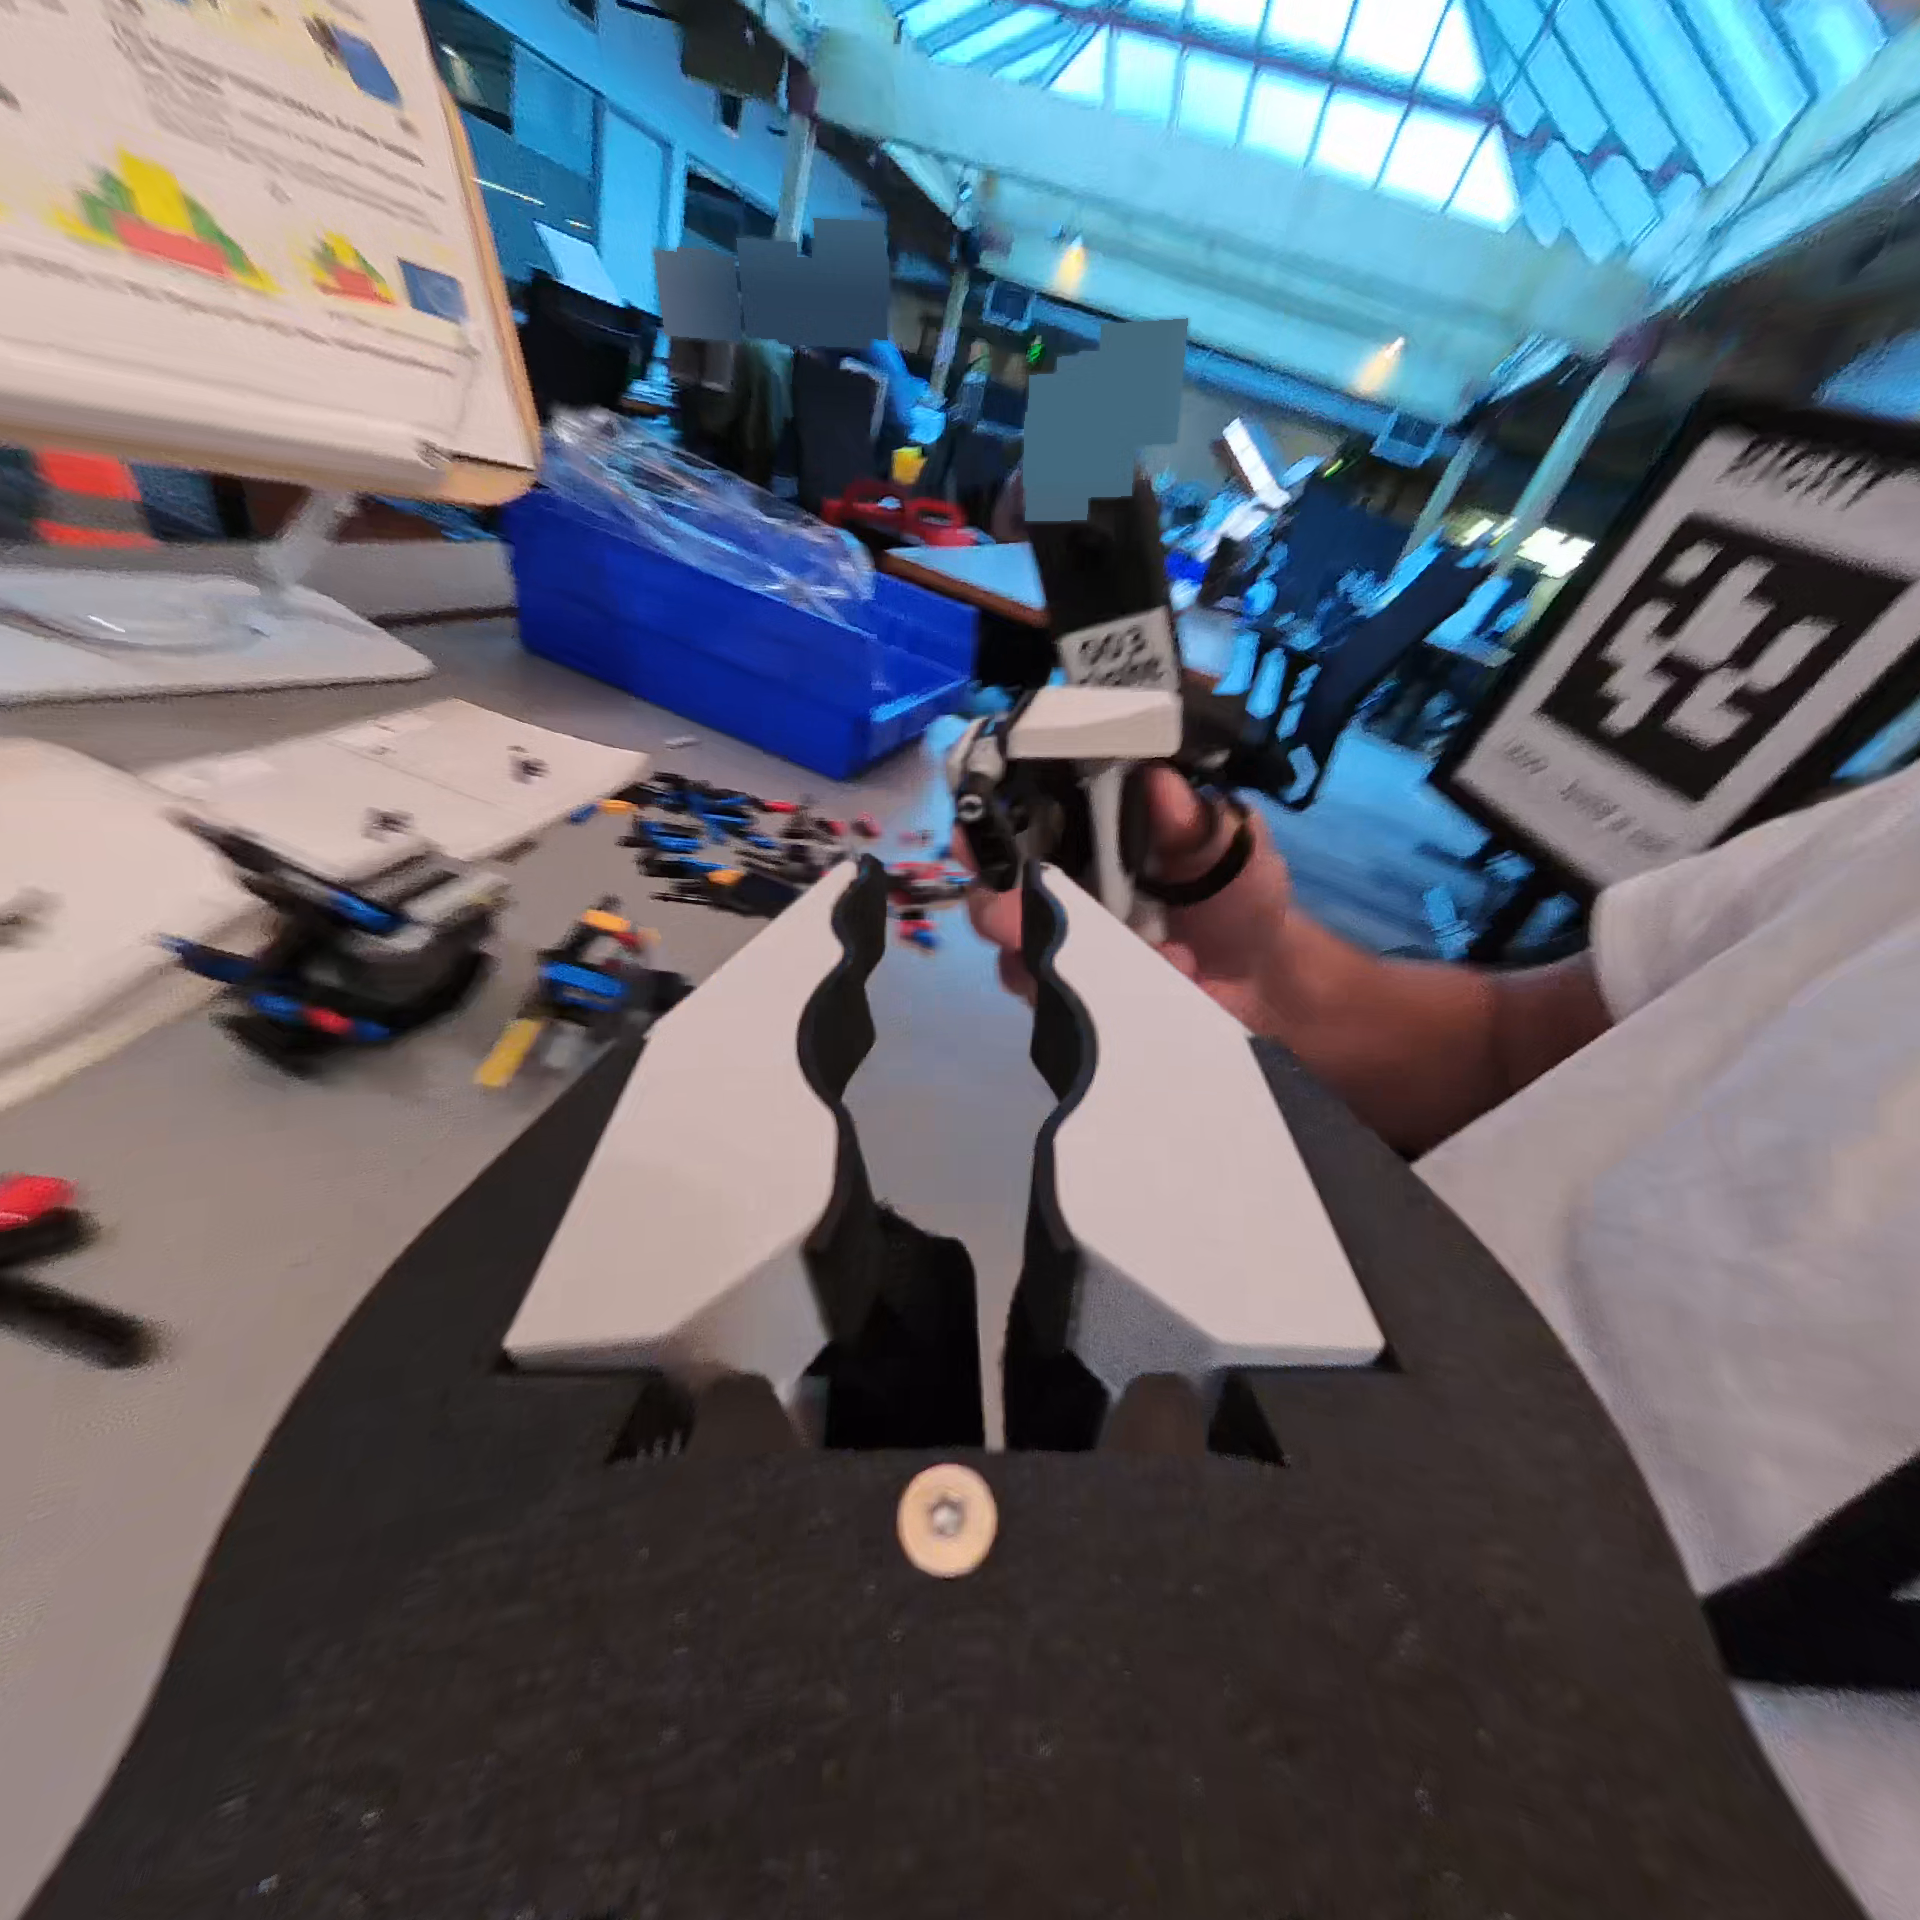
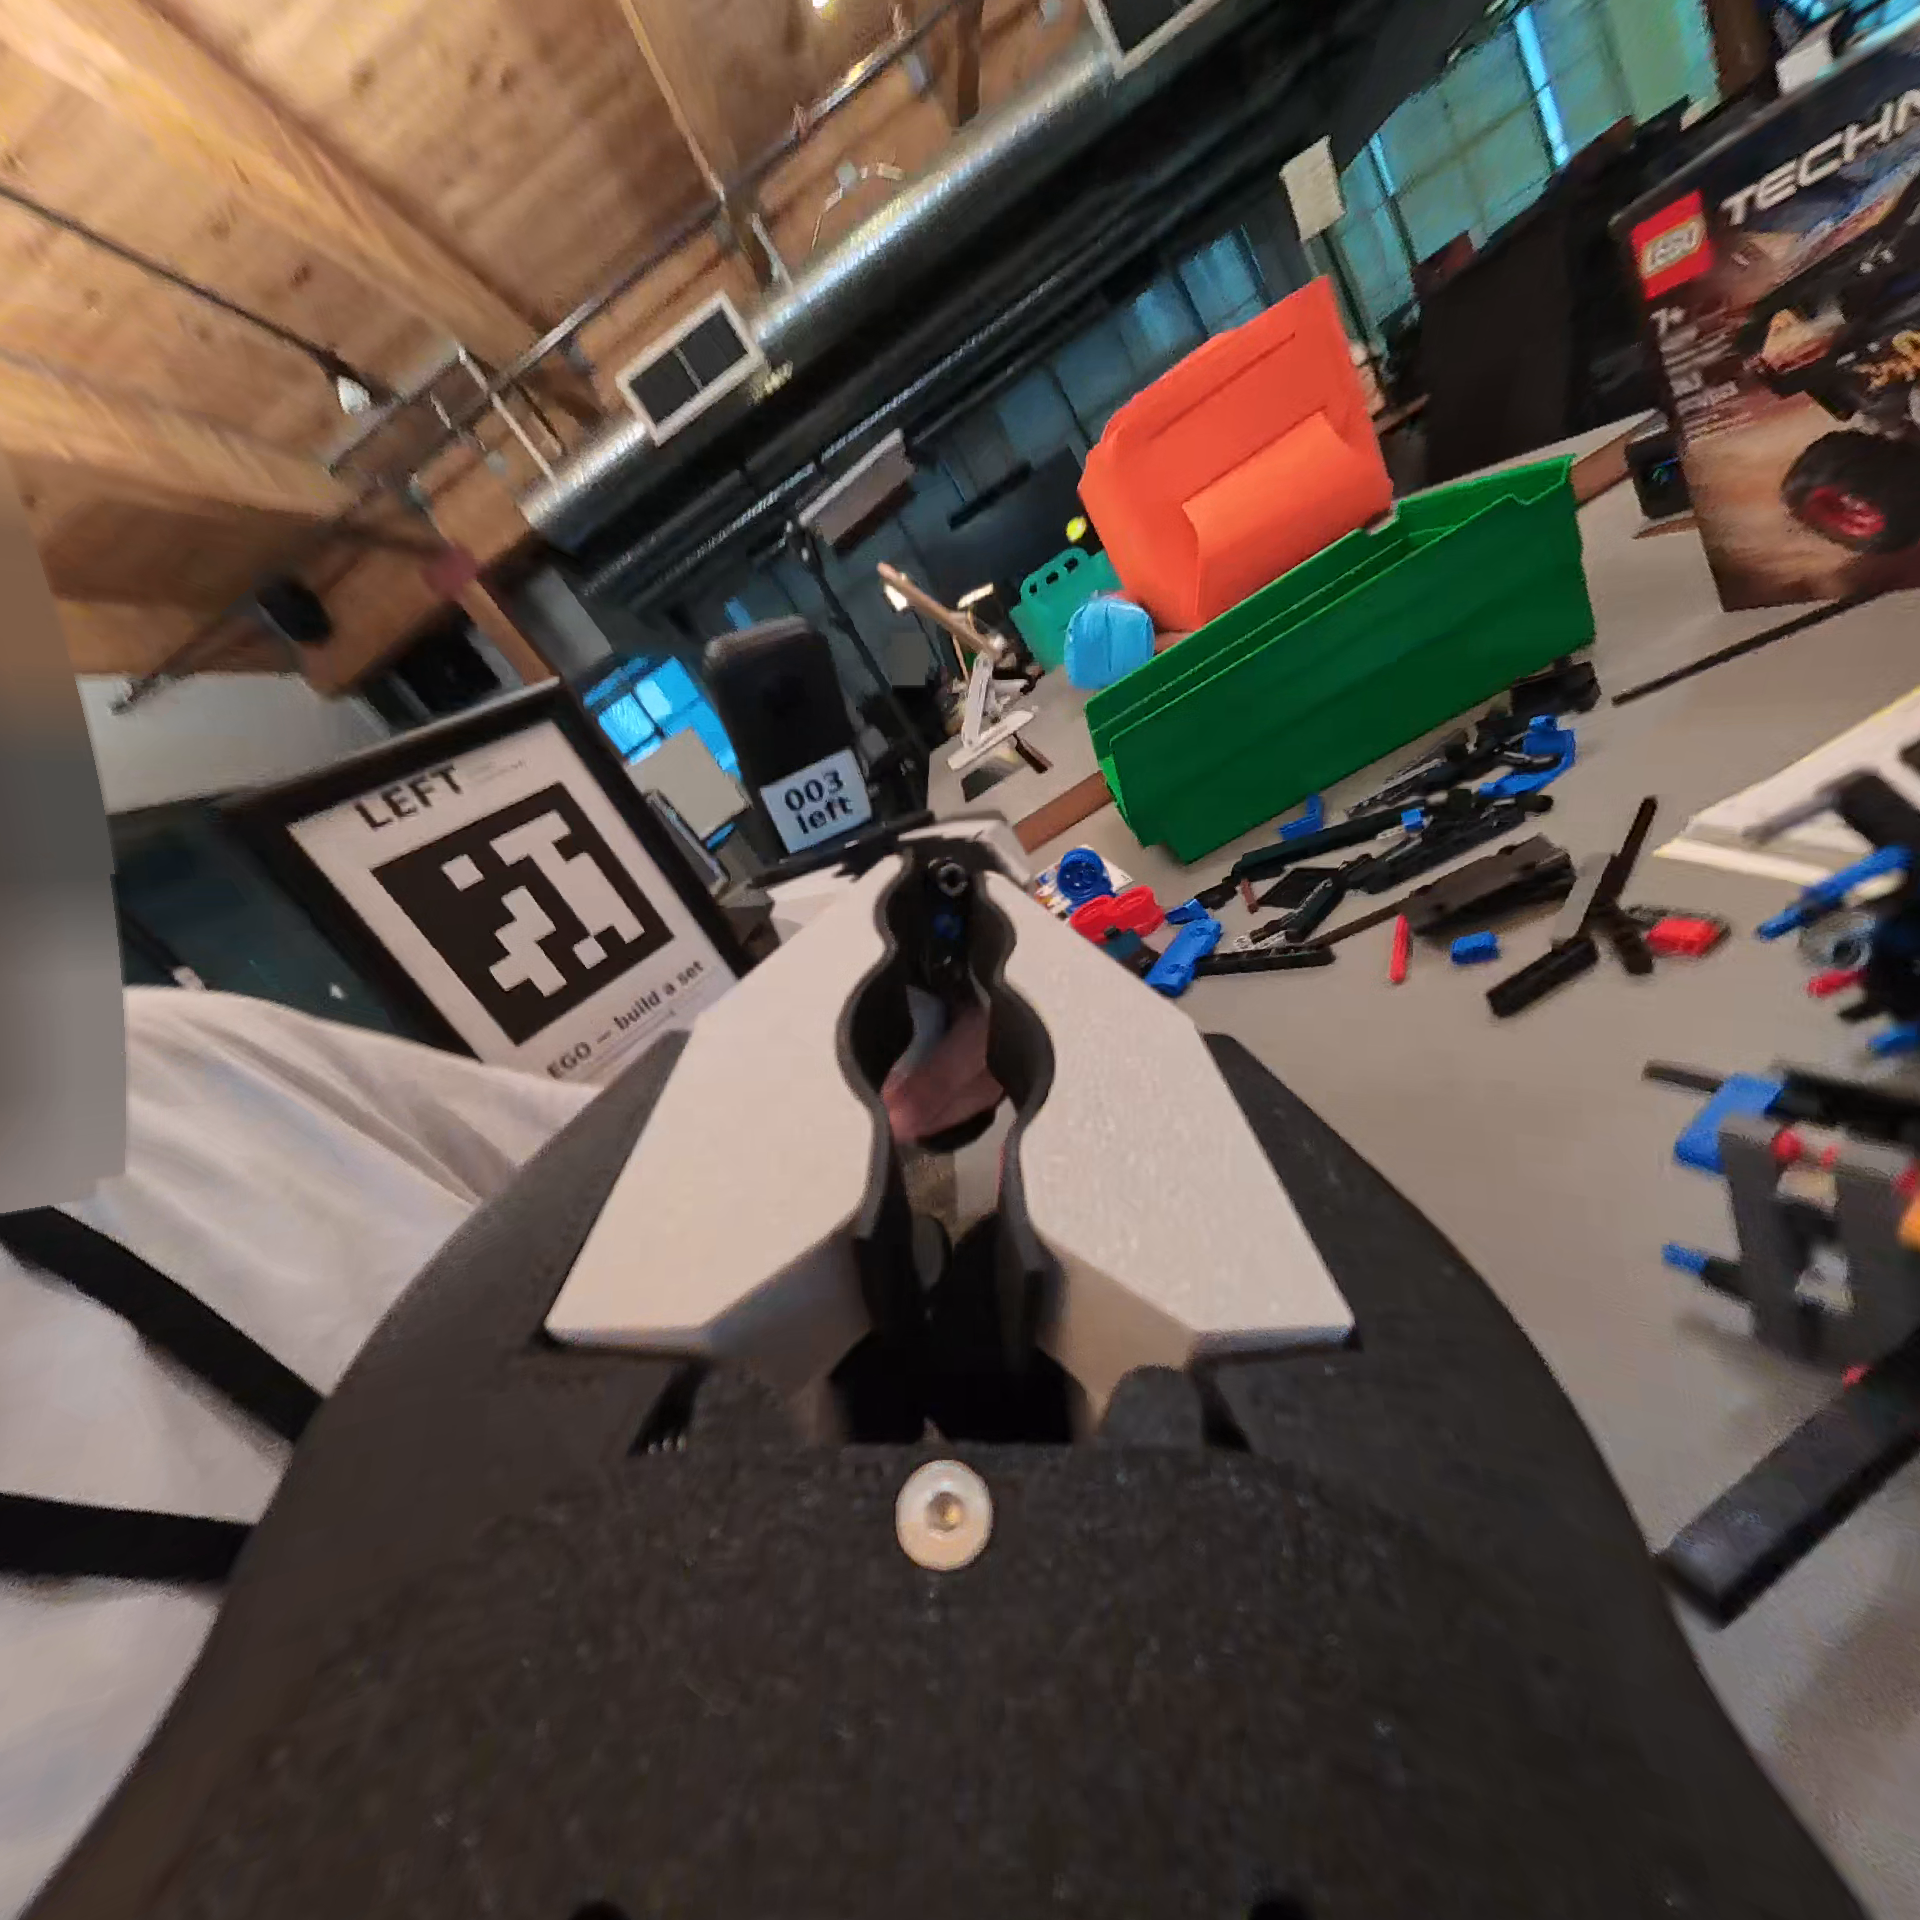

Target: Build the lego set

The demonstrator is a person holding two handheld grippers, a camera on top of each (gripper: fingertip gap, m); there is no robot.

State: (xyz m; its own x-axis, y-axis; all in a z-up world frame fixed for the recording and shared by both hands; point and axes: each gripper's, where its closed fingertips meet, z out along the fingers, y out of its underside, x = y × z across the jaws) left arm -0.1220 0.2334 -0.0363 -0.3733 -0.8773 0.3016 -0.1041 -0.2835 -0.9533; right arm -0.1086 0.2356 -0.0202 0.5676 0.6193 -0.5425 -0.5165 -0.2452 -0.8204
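Building was partway through when these views were taken: my left tongs (image 1: 951,883) stood parted with nothing between them, raised above the desk (image 1: 312,1195), while my right tongs (image 2: 940,883) were clenched on a small black piece (image 2: 945,914) with a blue pin showing, held in the air facing the left tongs. On the desk, in the left wrist view, a partly assembled chassis (image 1: 343,935) of black, blue and grey parts lay near a smaller sub-assembly (image 1: 592,987); both looked unfinished, with no wheels or body panels that I could make out through the blur. Beyond them a scatter of loose pieces (image 1: 748,842) remained unused, and the right wrist view showed many more loose beams and pins (image 2: 1403,894) beside the green bin (image 2: 1351,675), with the set's box (image 2: 1787,343) standing behind. I judged that sub-assemblies were done, but that most joining, and the piece in my right tongs, were left to fit.
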